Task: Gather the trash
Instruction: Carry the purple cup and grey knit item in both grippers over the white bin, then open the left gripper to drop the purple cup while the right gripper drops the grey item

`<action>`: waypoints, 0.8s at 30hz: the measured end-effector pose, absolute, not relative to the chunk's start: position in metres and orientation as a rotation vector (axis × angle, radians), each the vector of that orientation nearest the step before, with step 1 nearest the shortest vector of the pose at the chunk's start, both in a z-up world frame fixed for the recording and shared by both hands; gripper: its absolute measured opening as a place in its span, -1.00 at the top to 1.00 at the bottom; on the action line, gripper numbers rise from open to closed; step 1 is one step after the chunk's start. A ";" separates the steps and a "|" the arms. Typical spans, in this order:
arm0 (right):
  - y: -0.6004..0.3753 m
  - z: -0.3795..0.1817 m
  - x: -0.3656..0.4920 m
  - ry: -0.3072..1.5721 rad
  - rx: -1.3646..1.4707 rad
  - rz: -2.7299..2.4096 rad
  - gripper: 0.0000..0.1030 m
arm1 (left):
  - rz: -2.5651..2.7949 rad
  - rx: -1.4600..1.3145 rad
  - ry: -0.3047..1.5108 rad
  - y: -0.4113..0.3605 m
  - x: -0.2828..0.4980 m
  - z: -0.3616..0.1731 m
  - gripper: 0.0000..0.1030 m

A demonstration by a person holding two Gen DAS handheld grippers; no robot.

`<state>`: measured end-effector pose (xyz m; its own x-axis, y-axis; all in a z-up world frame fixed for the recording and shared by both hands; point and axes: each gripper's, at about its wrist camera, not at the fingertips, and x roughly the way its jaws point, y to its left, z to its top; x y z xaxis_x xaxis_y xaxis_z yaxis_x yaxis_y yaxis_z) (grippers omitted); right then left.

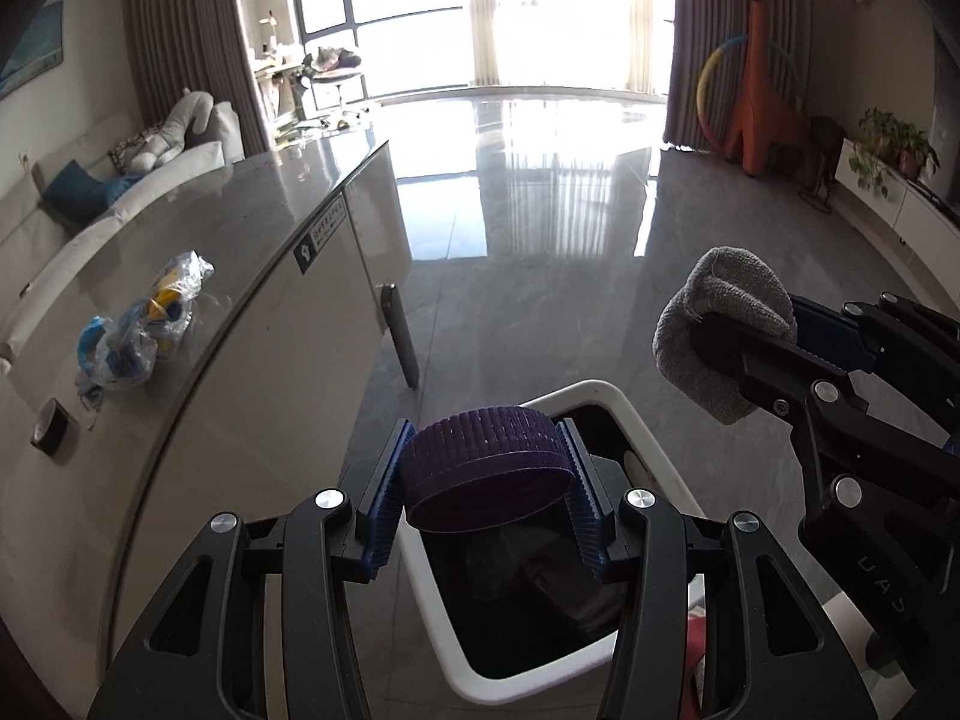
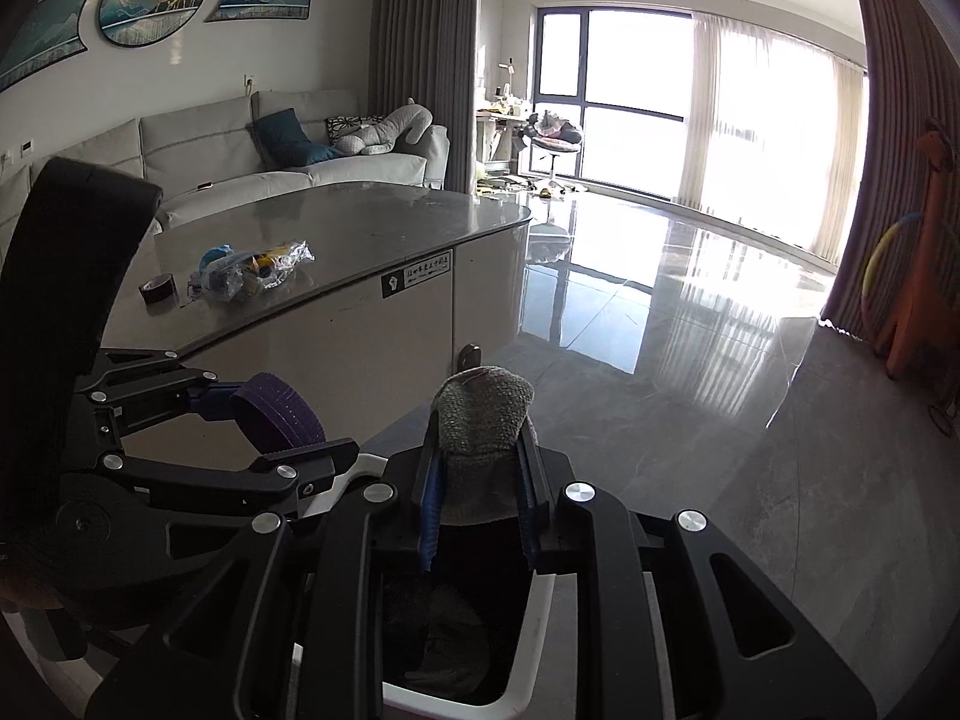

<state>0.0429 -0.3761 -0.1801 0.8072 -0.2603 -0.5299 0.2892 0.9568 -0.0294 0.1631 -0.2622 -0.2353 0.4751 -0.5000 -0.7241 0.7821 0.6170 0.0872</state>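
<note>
The left gripper point(image 1: 483, 471) clamped a purple ribbed lid point(image 1: 486, 468) above the white-rimmed trash bin point(image 1: 606, 393). To its right, the right gripper point(image 2: 480, 468) pinched a grey cloth point(image 2: 483, 414) over the bin.

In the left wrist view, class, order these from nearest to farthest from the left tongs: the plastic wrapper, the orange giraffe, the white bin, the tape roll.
1. White bin, right below the left tongs, which hold a purple lid.
2. Tape roll and plastic wrapper, on the table to the left; too close to call.
3. Orange giraffe, far right, by the curtain.
</note>
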 end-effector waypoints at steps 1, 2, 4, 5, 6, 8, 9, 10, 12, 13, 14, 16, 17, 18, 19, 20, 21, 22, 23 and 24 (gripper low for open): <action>-0.377 -0.182 0.044 0.566 0.056 -0.297 0.56 | -0.814 0.453 0.725 -0.266 0.164 -0.240 0.08; -0.378 -0.184 0.043 0.573 0.060 -0.299 0.56 | -0.814 0.461 0.733 -0.270 0.165 -0.244 0.08; -0.380 -0.188 0.042 0.582 0.059 -0.302 0.56 | -0.816 0.477 0.754 -0.278 0.167 -0.251 0.08; -0.381 -0.189 0.042 0.586 0.057 -0.303 0.56 | -0.818 0.480 0.763 -0.279 0.167 -0.255 0.08; -0.382 -0.190 0.041 0.589 0.054 -0.306 0.56 | -0.821 0.486 0.774 -0.282 0.167 -0.259 0.07; -0.385 -0.192 0.040 0.594 0.052 -0.311 0.56 | -0.833 0.516 0.812 -0.289 0.167 -0.270 0.06; -0.386 -0.193 0.040 0.597 0.054 -0.312 0.56 | -0.845 0.533 0.838 -0.292 0.166 -0.276 -0.05; -0.387 -0.194 0.041 0.600 0.057 -0.314 0.56 | -0.848 0.563 0.871 -0.297 0.166 -0.284 -0.27; -0.389 -0.196 0.042 0.608 0.061 -0.316 0.56 | -0.791 0.659 0.901 -0.305 0.163 -0.304 -0.91; -0.390 -0.198 0.043 0.614 0.062 -0.315 0.55 | -0.764 0.696 0.890 -0.307 0.160 -0.312 -0.91; -0.391 -0.199 0.044 0.624 0.053 -0.329 0.54 | -0.757 0.693 0.900 -0.307 0.161 -0.317 -0.91; -0.392 -0.200 0.046 0.633 0.065 -0.325 0.54 | -0.751 0.709 0.930 -0.308 0.163 -0.325 -0.91; -0.393 -0.201 0.045 0.631 0.071 -0.320 0.54 | -0.746 0.717 0.931 -0.308 0.161 -0.326 -0.91; -0.393 -0.200 0.046 0.630 0.068 -0.319 0.54 | -0.744 0.722 0.926 -0.307 0.161 -0.326 -0.90; -0.392 -0.200 0.046 0.630 0.064 -0.319 0.54 | -0.744 0.726 0.920 -0.305 0.162 -0.325 -0.90; -0.392 -0.201 0.045 0.630 0.062 -0.317 0.53 | -0.739 0.728 0.915 -0.304 0.162 -0.324 -0.91; -0.393 -0.200 0.046 0.629 0.067 -0.315 0.53 | -0.737 0.724 0.914 -0.303 0.162 -0.323 -0.91; -0.393 -0.200 0.046 0.631 0.069 -0.313 0.52 | -0.734 0.717 0.909 -0.301 0.163 -0.320 -0.91; -0.392 -0.201 0.047 0.633 0.068 -0.313 0.52 | -0.726 0.710 0.903 -0.299 0.165 -0.317 -0.91; -0.393 -0.202 0.045 0.635 0.066 -0.311 0.52 | -0.719 0.701 0.895 -0.296 0.164 -0.313 -0.91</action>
